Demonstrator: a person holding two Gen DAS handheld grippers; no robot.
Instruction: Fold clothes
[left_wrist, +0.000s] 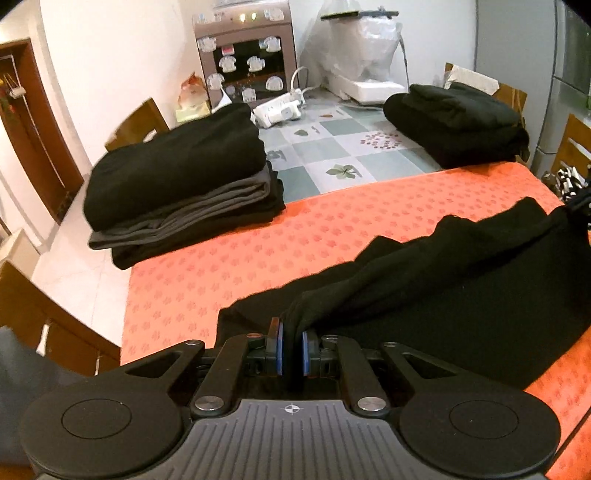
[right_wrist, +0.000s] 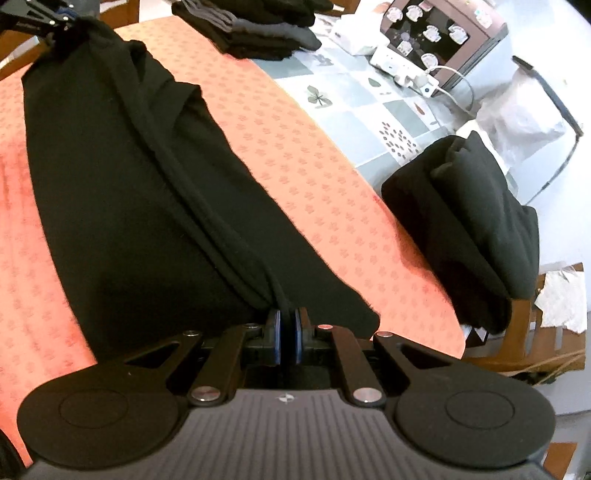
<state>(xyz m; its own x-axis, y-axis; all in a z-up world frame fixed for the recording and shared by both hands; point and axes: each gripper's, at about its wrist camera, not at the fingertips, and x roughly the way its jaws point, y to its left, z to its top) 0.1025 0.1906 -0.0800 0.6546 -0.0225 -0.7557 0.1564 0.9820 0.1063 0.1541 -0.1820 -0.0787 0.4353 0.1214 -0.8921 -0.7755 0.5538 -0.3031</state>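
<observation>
A desk in a small home room carries the work, its near half covered by an orange cloth with a faint repeat pattern and its far half by a checked cloth printed with leaves. Nearest, the left gripper has its jaws closed on a bunched edge of a black garment, and the right gripper has its jaws pinched tight on the opposite end of the same piece. Held at both ends this way, the garment stretches as a long band across the orange cloth along the near edge of the desk, with a ridge of gathered fabric running between the two grips and its lower part lying flat on the cloth. Such a two-point hold would suit carrying one edge over the rest to make a fold, or smoothing the band flat, though the pictures do not settle which. Further back, at the far left of the orange cloth, sits a neat stack of folded clothes, black and grey layers squared on top of one another, probably gathered there to keep the work area free. Toward the far right corner of the desk lies a looser heap of dark clothes, less tidy. Beyond them, at the far edge, are a white power strip and a small oven dotted with stickers.
</observation>
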